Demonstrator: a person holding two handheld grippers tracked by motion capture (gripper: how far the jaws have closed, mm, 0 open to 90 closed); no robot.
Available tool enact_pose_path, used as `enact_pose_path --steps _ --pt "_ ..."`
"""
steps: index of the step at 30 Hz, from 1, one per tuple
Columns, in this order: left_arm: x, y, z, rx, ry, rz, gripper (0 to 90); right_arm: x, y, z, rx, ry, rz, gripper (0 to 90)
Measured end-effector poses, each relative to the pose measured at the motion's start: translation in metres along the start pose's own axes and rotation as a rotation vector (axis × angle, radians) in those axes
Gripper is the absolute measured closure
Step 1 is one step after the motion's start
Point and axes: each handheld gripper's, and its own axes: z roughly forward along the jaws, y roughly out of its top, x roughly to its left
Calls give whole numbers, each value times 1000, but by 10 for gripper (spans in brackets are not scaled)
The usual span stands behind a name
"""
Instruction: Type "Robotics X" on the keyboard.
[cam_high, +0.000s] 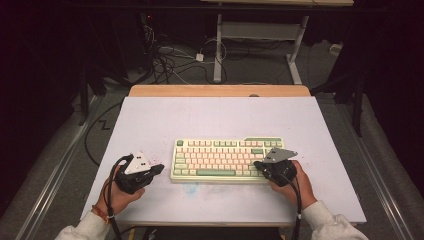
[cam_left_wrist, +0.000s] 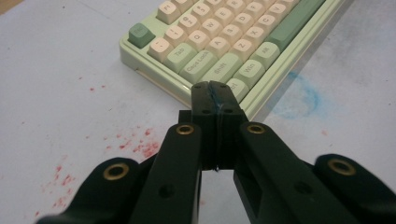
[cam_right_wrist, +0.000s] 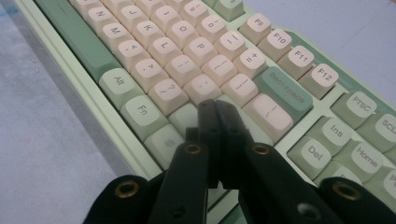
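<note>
Lying lengthwise across the table (cam_high: 150, 120), the keyboard (cam_high: 227, 160) sits between the clenched, empty left gripper (cam_high: 159, 169) and right gripper (cam_high: 257, 163); key legends read in the gripper views.

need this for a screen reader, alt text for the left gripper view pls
The left gripper, its black jaws shut with nothing between them, points at the near corner of a green and cream keyboard. It sits on a white table flecked with red and blue stains.
</note>
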Motion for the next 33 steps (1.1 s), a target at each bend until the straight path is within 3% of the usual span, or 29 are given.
enact_pose_path --steps 33 --pt "-14 49 43 64 -33 98 869 2 -1 0 -6 -11 -5 900"
